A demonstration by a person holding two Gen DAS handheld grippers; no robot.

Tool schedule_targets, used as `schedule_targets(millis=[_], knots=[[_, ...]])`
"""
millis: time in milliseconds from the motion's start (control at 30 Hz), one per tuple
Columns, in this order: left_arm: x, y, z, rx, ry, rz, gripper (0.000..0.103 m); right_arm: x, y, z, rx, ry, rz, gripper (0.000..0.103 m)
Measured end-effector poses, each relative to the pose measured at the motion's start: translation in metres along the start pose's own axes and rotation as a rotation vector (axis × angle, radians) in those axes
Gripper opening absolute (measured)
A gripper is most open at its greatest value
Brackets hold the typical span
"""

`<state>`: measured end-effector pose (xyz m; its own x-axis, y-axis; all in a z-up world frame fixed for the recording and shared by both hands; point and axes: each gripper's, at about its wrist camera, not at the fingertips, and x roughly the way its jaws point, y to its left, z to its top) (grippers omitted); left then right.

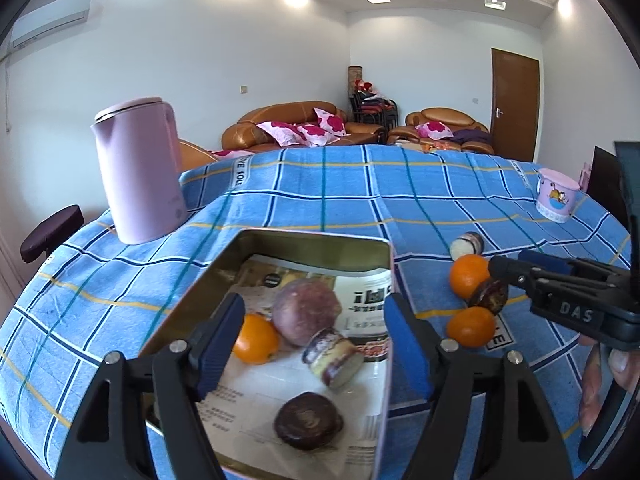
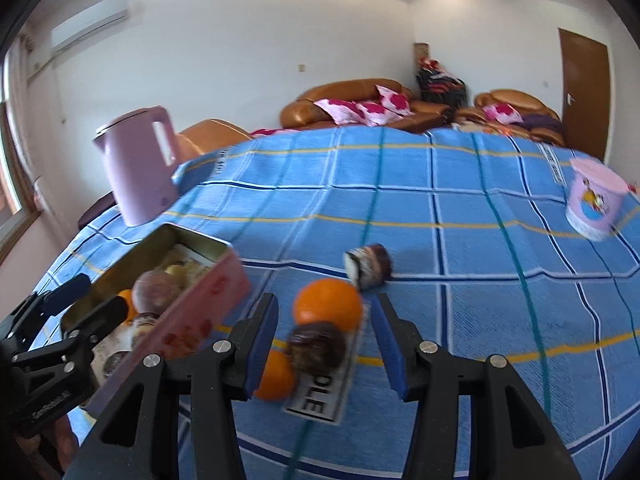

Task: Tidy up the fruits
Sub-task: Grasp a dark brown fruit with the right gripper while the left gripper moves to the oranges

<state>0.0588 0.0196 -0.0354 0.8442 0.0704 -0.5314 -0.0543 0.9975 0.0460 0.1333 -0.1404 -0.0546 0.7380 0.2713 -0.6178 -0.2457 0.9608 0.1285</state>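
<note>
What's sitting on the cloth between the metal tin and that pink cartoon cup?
Two oranges, a dark round fruit and a cut piece lie between the tin and cup, clearest in the left wrist view.

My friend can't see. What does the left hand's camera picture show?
An open tin box on a blue checked cloth holds an orange, a purple fruit and two dark ones. The left gripper hangs above it, jaws open and empty. More fruit lies beside the box.
</note>
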Motion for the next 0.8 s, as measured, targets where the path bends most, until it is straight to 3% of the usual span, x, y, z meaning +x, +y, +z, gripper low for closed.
schedule_targets(millis=[167,400,700,800], knots=[[0.001,-0.008,0.002,0.012,-0.011,0.004,0.081,0.012,-0.002,0.001,0.027,0.036,0.014,0.051],[0.004,-0.005,0.005,0.001,-0.008,0.008,0.081,0.035,-0.001,0.005,0.069,0.106,0.026,0.051],[0.005,-0.008,0.004,-0.003,-0.002,-0.005,0.082,0.026,-0.008,-0.003,0.096,0.113,0.053,0.050],[0.002,-0.015,0.003,0.018,-0.006,-0.011,0.082,0.032,-0.006,-0.006,0.100,0.152,0.080,0.050]])
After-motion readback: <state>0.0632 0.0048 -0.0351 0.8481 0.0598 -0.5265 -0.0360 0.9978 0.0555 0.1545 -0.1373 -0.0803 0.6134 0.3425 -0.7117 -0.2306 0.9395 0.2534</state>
